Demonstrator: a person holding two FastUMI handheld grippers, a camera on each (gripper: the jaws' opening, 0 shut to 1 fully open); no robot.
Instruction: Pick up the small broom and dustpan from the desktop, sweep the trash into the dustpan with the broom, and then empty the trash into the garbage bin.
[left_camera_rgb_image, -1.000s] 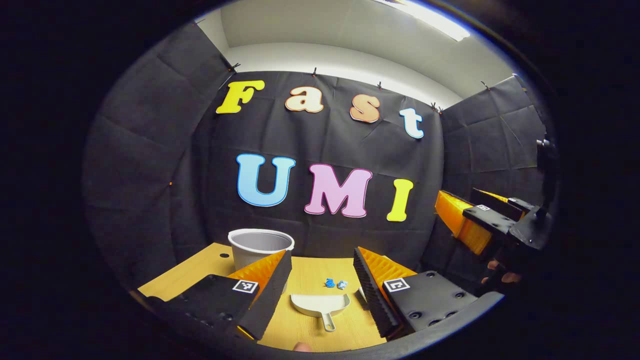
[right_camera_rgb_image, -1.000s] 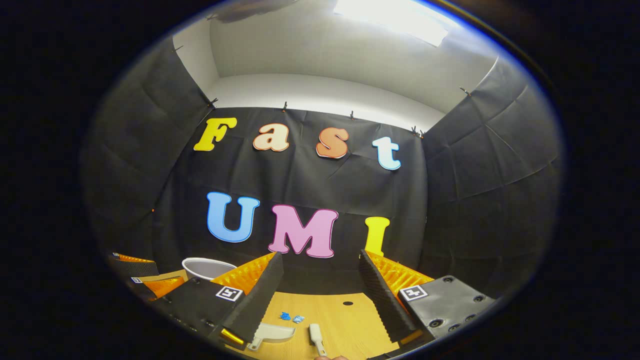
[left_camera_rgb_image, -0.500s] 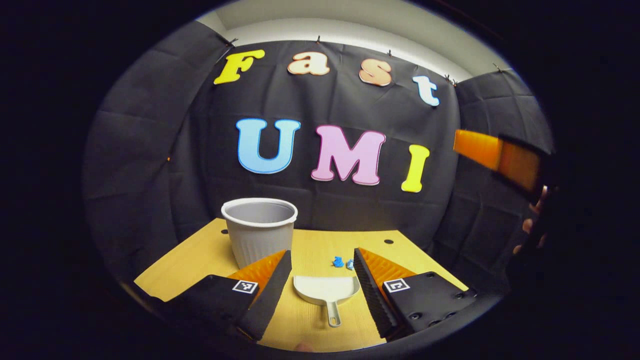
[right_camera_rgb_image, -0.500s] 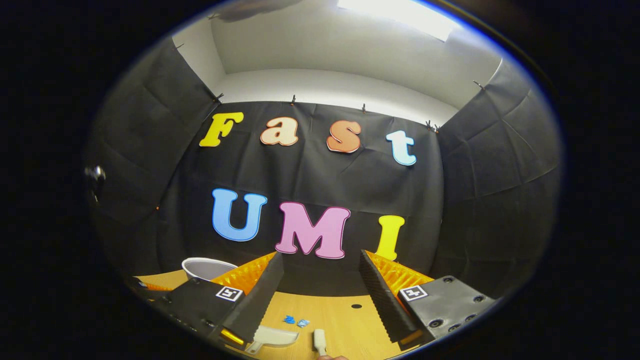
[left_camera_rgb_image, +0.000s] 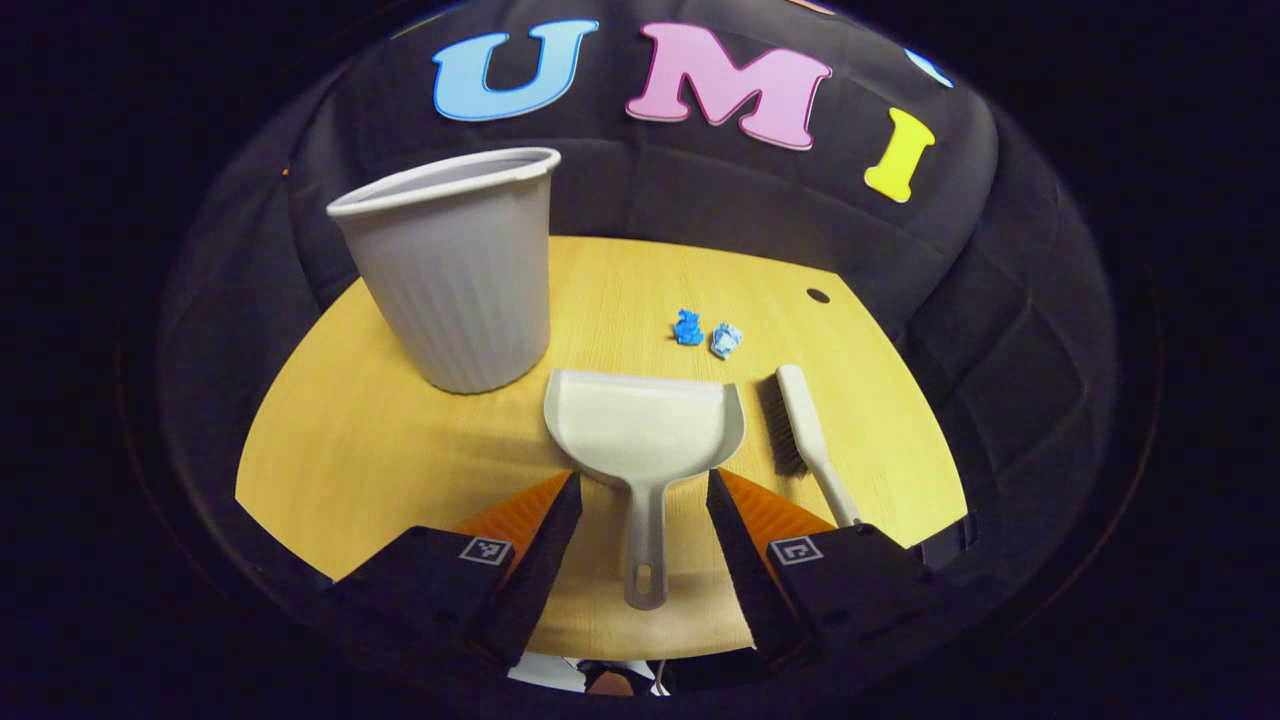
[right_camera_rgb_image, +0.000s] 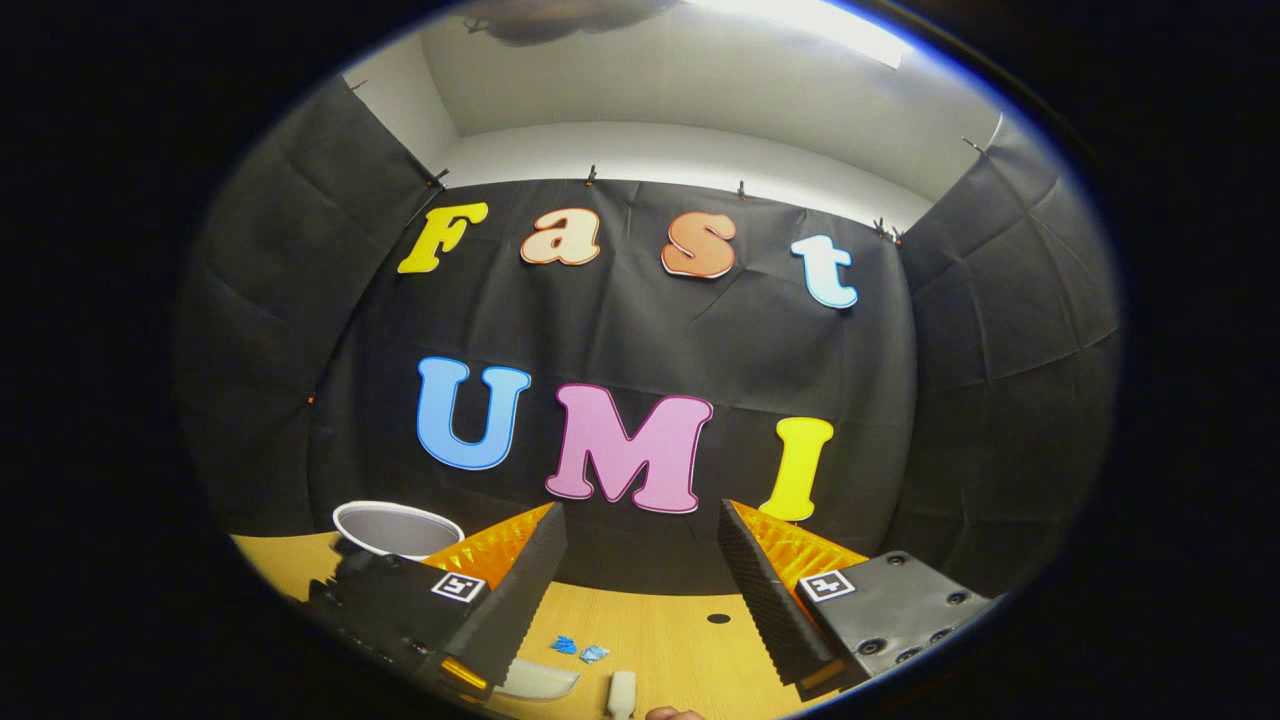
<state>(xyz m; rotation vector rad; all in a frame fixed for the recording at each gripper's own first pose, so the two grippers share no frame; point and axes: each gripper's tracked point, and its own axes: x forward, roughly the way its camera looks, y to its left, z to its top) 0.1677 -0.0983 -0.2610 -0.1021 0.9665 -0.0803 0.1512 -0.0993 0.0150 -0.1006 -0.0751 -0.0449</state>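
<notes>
In the left gripper view my left gripper (left_camera_rgb_image: 635, 540) stands apart, straddling the one dustpan (left_camera_rgb_image: 645, 430) handle untouched. Right of the dustpan: one broom (left_camera_rgb_image: 805, 430). Behind it: two blue scraps (left_camera_rgb_image: 705, 335). Left: one garbage bin (left_camera_rgb_image: 455, 280). Bare desktop (left_camera_rgb_image: 330, 440) lies beyond.

In the right gripper view my right gripper (right_camera_rgb_image: 640, 590) stands apart, empty, above the dustpan (right_camera_rgb_image: 535, 680).

Left tool (left_camera_rgb_image: 635, 545) and right tool (right_camera_rgb_image: 640, 590) gape wide.

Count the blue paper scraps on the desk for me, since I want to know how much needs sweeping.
2: a darker crumpled blue paper scrap and a paler crumpled blue scrap beside it, just beyond the white plastic dustpan; the grey ribbed bin might hide more.
</notes>
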